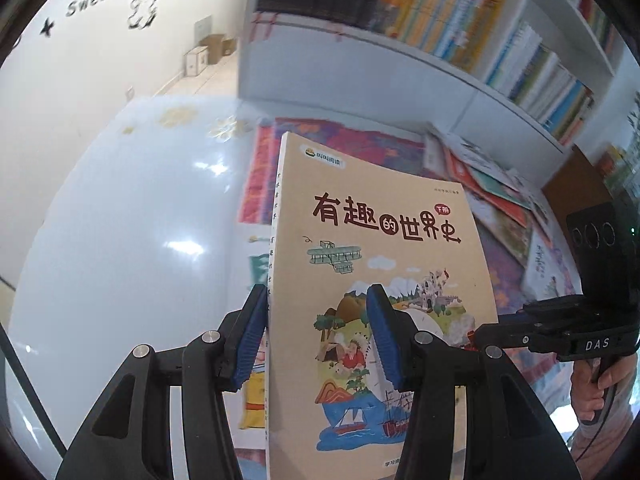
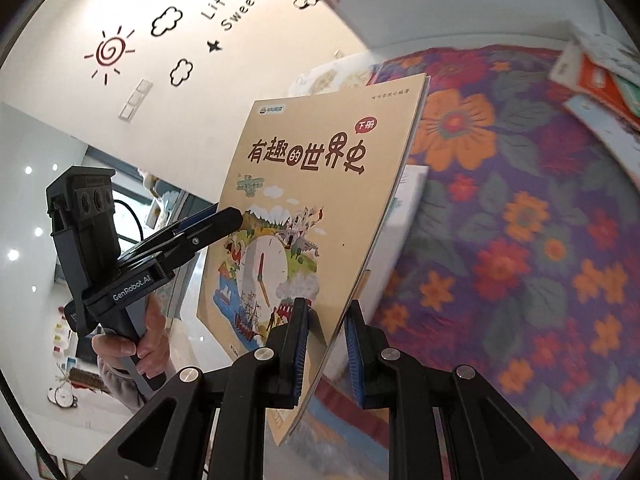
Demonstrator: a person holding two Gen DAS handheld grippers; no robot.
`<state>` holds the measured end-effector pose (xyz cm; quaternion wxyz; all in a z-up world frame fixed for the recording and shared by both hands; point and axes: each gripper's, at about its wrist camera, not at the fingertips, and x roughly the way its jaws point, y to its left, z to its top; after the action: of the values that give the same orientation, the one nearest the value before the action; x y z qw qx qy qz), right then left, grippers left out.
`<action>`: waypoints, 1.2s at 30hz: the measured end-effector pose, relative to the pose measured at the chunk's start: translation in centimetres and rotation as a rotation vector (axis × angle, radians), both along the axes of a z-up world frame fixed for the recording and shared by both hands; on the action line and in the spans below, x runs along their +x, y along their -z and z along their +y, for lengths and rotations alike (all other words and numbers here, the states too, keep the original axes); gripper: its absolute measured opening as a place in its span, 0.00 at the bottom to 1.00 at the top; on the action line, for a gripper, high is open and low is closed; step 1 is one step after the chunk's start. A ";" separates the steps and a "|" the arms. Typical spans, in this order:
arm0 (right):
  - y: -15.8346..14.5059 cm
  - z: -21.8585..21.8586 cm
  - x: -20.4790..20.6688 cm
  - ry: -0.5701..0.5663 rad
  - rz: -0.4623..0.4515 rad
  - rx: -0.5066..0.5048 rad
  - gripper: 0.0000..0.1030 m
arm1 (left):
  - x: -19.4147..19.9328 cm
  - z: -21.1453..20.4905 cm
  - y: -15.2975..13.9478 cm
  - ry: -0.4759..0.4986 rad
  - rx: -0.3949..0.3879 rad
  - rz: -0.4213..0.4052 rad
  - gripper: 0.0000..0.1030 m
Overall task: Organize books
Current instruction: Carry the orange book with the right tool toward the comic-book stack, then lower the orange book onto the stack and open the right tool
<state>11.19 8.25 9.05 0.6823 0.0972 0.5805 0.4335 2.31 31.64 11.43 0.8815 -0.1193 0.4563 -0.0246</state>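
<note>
We are holding the tan book point(image 2: 304, 200) upright above the flowered cloth point(image 2: 520, 220), our right tool point(image 2: 326, 344) pinching its lower open edge while our left tool point(image 2: 216, 220) is gripping its spine side.

Both grippers were black, each with two angular arms studded with round silver screws and ending in ribbed blue pads point(image 1: 251, 344). The right gripper point(image 1: 474, 334) carried white "DAS" lettering on its side, and the left gripper point(image 2: 236, 216) read "GenRobot.AI"; above that lettering sat a black box with three round lenses and a thin black cable. The hand point(image 2: 132, 350) below the lettering wore a light grey sleeve point(image 2: 120, 386).
</note>
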 end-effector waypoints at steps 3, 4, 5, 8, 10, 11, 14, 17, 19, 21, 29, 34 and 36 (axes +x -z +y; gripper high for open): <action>1.7 1.4 0.5 -0.010 0.019 -0.011 0.17 | 0.3 1.2 1.9 -0.020 -0.021 0.032 0.45; 2.3 1.8 0.7 -0.011 0.032 -0.012 0.17 | 0.5 1.6 2.7 -0.027 -0.036 0.045 0.45; 2.9 2.2 1.0 -0.011 0.046 -0.013 0.17 | 0.7 1.9 3.2 -0.029 -0.045 0.054 0.45; 4.4 3.2 1.5 -0.014 0.069 -0.027 0.17 | 1.2 2.5 4.8 -0.036 -0.061 0.074 0.45; 5.0 3.6 1.8 -0.012 0.086 -0.030 0.17 | 1.6 2.6 5.7 -0.038 -0.061 0.094 0.45; 5.2 3.6 1.8 -0.011 0.089 -0.033 0.17 | 1.7 2.6 6.0 -0.037 -0.063 0.101 0.45; 5.3 3.5 1.6 -0.012 0.077 -0.049 0.17 | 1.7 2.6 6.8 -0.037 -0.059 0.114 0.45; 5.3 3.9 1.3 -0.009 0.068 -0.069 0.17 | 1.7 2.5 6.9 0.014 -0.140 0.094 0.45; 5.4 4.3 1.3 -0.016 0.089 -0.055 0.17 | 1.5 1.7 6.3 0.025 -0.114 0.078 0.45; 5.8 4.6 1.2 -0.020 0.091 -0.058 0.17 | 1.5 0.9 5.5 0.022 -0.023 0.055 0.45; 6.9 4.8 1.7 0.012 0.110 -0.062 0.17 | 0.7 3.0 6.2 -0.092 0.035 0.091 0.46; 6.8 4.8 1.4 0.016 0.095 -0.065 0.17 | 0.3 5.0 8.1 -0.166 0.020 0.143 0.46; 6.9 4.9 1.3 0.020 0.097 -0.063 0.17 | 0.4 4.9 8.4 -0.154 0.012 0.152 0.46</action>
<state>12.47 13.18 2.17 0.6604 0.1023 0.6254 0.4029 2.68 36.53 2.98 0.8443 -0.1503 0.5114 0.0553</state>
